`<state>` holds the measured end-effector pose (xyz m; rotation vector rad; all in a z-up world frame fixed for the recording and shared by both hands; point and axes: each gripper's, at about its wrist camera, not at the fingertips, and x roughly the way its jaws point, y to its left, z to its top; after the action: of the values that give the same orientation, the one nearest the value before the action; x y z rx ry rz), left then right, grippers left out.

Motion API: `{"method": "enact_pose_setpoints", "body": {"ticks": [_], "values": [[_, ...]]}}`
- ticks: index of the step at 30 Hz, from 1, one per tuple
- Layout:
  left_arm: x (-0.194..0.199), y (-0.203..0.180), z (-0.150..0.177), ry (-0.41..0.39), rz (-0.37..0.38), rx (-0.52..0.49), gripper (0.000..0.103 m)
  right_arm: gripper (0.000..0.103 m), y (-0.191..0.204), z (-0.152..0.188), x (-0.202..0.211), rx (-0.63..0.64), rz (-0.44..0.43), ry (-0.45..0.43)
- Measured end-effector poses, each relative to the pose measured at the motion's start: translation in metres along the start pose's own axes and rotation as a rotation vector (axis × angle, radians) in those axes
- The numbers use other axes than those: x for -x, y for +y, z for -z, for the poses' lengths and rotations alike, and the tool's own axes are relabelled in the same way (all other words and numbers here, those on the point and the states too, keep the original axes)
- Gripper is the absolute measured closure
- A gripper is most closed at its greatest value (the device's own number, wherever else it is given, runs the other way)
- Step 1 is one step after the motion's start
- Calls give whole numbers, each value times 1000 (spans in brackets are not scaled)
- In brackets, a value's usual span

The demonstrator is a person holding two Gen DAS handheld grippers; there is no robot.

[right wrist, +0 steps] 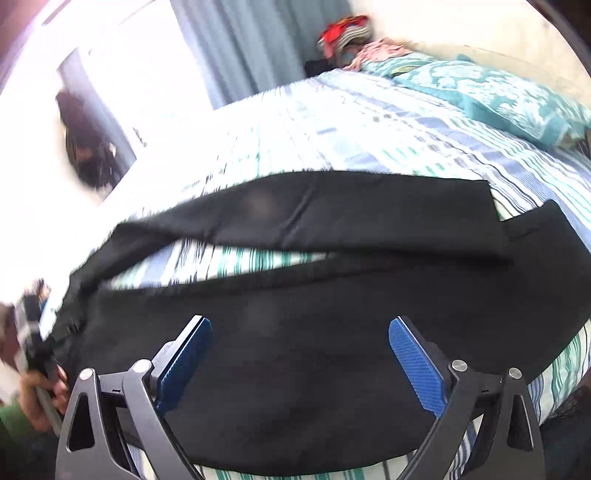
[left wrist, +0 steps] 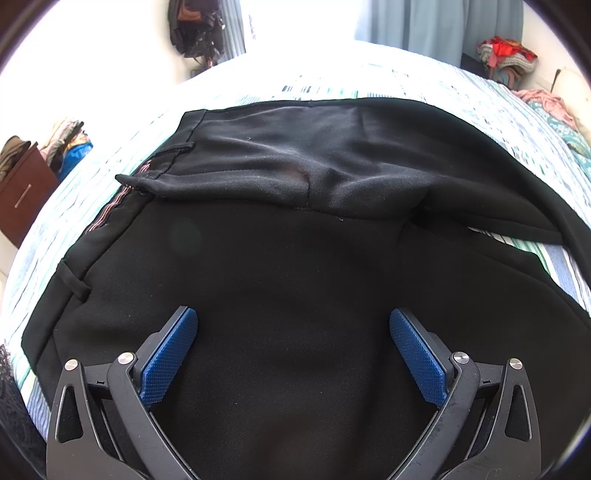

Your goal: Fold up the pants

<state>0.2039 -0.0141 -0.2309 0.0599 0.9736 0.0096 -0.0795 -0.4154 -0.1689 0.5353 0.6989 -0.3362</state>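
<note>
Your left gripper (left wrist: 293, 354) sits low over the black pants (left wrist: 288, 266), jaws spread wide, blue pads (left wrist: 168, 360) clear of each other with nothing between them. Pants lie flat on the striped bedsheet (left wrist: 461, 92), waistband (left wrist: 110, 210) to the left with belt loops (left wrist: 75, 282) showing. A fold of fabric lies across the upper part, and one leg runs off to the right. Brown dresser (left wrist: 22, 192) at left edge, dark clothes (left wrist: 197, 29) hanging up top, blue curtain (left wrist: 443, 26) and a red pile (left wrist: 508, 51) at upper right.
</note>
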Motion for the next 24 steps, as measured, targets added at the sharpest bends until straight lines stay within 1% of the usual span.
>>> {"method": "enact_pose_setpoints", "body": {"ticks": [1,2,3,4,5,6,8,11,12,13,14,15,16,17,19,20,21,22,24], "values": [[0,0,0,-1,-1,0,0,6,-19,-6,2,-91,-40,-9],[0,0,0,-1,-2,-1,0,6,-39,-11,-3,-187,-86,14],[0,0,0,-2,-3,-1,0,8,-59,-13,-11,-284,-112,45],[0,0,1,-2,-3,0,0,15,-78,-14,-17,-370,-121,60],[0,0,0,-1,-4,-1,1,19,-94,-15,-22,-443,-127,59],[0,-1,0,-2,-5,-1,1,24,-108,-17,-25,-495,-125,49],[0,-1,1,-4,-7,-2,0,25,-124,-26,-30,-557,-128,10],[1,-1,2,-5,-11,-2,0,25,-133,-40,-37,-608,-106,-26],[1,-1,2,-4,-13,-2,0,29,-137,-42,-40,-636,-85,-32],[2,-2,2,-3,-16,-2,0,47,-142,-45,-41,-663,-61,-44],[2,-2,2,-1,-19,-2,1,64,-145,-45,-41,-671,-10,-49],[3,-2,2,2,-23,-1,1,98,-147,-45,-42,-661,57,-35],[4,-2,2,7,-29,2,1,98,-148,-44,-43,-647,81,-25],[5,-3,1,19,-38,3,0,98,-148,-43,-40,-626,84,-37],[12,-4,-3,83,-47,-5,0,98,-138,-47,-31,-566,98,-54],[15,-6,-8,129,-21,-21,1,98,-134,-52,-23,-547,79,-74],[17,-9,-16,166,21,-40,1,98,-128,-57,-14,-525,57,-99],[20,-12,-26,180,63,-48,1,98,-121,-63,-5,-497,38,-128],[31,-21,-56,139,125,-40,1,98,-112,-72,16,-451,-1,-185]]}}
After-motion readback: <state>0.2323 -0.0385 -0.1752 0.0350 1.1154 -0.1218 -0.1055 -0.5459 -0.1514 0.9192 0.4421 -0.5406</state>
